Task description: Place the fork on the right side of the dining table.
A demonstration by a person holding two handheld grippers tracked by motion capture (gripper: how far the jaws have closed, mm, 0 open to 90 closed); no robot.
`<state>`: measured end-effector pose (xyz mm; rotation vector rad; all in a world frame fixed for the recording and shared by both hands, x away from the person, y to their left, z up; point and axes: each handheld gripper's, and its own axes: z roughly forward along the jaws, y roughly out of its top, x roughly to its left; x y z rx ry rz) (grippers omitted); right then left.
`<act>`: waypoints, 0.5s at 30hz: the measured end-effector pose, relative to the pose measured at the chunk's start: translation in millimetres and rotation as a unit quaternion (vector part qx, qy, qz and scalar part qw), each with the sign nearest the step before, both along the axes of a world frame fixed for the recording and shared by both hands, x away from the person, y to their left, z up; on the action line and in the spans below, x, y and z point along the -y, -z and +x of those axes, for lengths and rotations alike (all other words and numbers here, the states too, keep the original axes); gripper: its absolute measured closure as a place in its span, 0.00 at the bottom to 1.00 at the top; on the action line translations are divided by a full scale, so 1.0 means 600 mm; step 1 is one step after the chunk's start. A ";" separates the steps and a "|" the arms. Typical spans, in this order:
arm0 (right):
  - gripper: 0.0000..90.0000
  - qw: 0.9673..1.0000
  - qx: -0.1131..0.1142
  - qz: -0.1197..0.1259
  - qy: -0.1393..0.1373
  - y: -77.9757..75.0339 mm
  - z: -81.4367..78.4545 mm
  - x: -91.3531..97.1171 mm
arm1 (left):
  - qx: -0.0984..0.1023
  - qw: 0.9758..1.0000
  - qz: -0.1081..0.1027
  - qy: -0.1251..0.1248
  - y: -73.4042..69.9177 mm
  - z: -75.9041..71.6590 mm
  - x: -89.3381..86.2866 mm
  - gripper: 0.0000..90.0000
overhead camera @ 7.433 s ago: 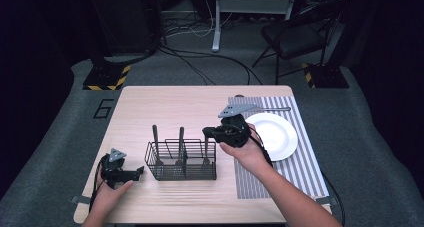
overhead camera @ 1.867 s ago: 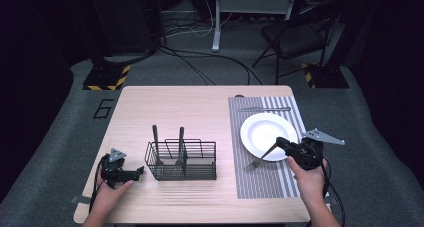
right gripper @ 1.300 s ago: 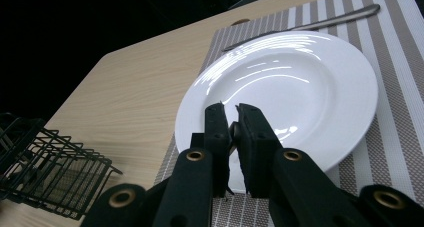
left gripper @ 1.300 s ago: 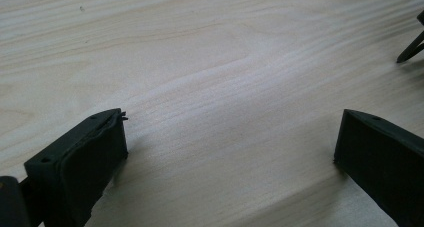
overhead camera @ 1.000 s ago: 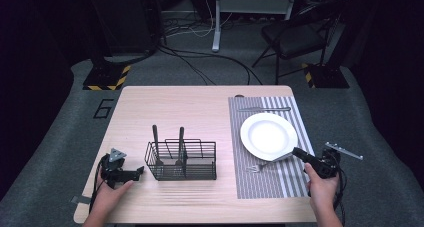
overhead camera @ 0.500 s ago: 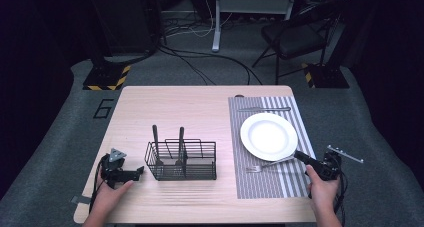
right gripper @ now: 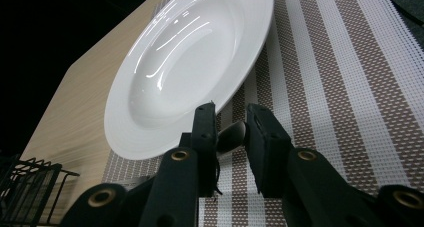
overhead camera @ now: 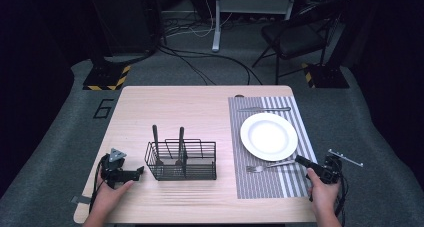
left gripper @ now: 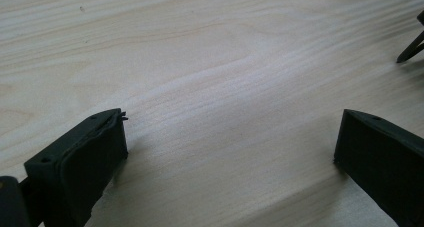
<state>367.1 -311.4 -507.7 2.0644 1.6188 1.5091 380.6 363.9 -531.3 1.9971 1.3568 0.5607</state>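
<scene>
The silver metal fork lies on the striped woven placemat just below the white round plate. Its handle end sits between the right gripper's black fingers, which have just been opening slightly and stand narrowly apart around it. The left gripper's fingers rest wide open and empty on the counter.

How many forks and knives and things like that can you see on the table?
4. Two stand in the wire basket, at and. A fork lies below the plate; a knife lies above it.

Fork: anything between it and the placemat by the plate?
Nothing visible. The fork already lies on the striped placemat, just on the near side of the plate. The right tongs straddle its handle end, jaws just opening, with a gap showing beside the handle.
</scene>
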 end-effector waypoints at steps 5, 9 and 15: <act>0.82 1.000 -0.008 0.010 0.004 0.007 0.003 0.003 | 0.000 1.000 0.000 0.000 0.000 0.000 0.000 0.00; 0.82 1.000 -0.013 0.016 0.009 0.012 0.002 0.005 | 0.000 1.000 0.000 0.000 0.000 0.000 0.000 0.00; 0.82 0.998 -0.029 0.047 0.020 0.022 0.002 0.010 | 0.000 1.000 0.001 0.000 0.000 0.000 0.000 0.00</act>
